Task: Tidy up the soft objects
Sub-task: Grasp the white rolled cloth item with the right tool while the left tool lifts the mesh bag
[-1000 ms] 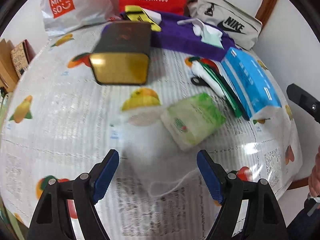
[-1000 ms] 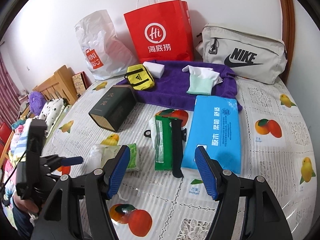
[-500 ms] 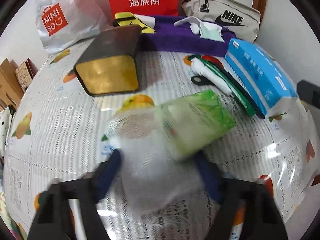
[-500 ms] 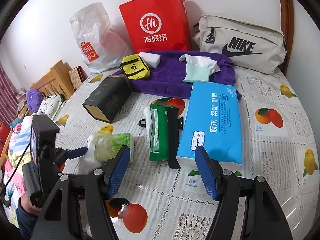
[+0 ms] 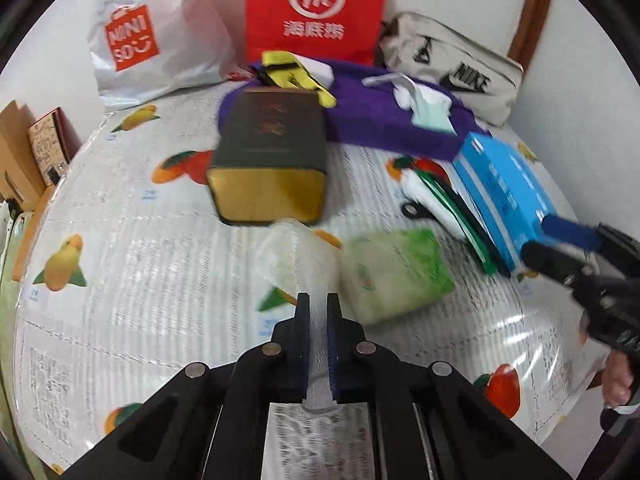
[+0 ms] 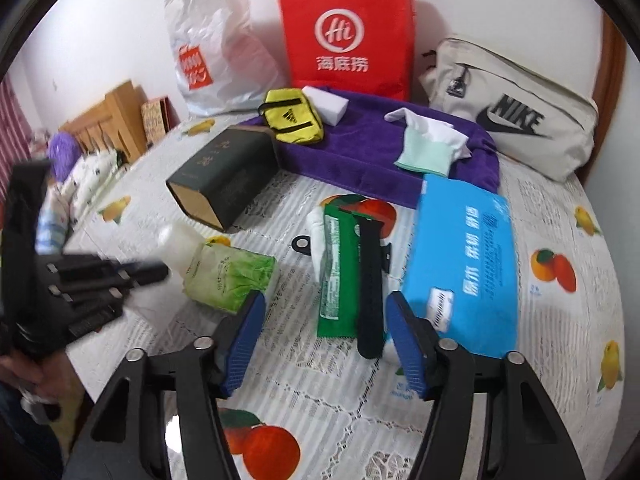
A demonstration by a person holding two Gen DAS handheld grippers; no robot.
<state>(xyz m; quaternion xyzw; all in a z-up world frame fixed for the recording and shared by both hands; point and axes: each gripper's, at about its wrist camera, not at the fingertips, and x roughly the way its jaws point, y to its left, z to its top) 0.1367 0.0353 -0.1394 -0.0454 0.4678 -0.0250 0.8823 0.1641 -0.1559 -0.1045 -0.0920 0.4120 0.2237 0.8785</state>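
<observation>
My left gripper (image 5: 318, 308) is shut on the loose edge of a clear plastic bag (image 5: 296, 256) that lies against a green tissue pack (image 5: 396, 276) on the fruit-print tablecloth (image 5: 120, 280). In the right wrist view the left gripper (image 6: 160, 270) reaches in from the left beside the green tissue pack (image 6: 230, 276). My right gripper (image 6: 324, 320) hovers low with its jaws closing. The near ends of a flat green packet (image 6: 338, 264) and a black strap (image 6: 368, 280) lie between its fingers, untouched. A blue tissue pack (image 6: 460, 256) sits just to its right.
A dark box (image 6: 224, 176) lies on its side behind the green pack. At the back, a purple towel (image 6: 360, 156) carries a yellow pouch (image 6: 292, 122), a white block (image 6: 326, 102) and folded cloths (image 6: 428, 144). Red bag (image 6: 348, 32), white bag (image 6: 212, 40) and Nike bag (image 6: 512, 112) line the wall.
My left gripper has gone from wide open to shut on the clear bag. My right gripper has come down toward the green packet and strap, and its jaws have narrowed.
</observation>
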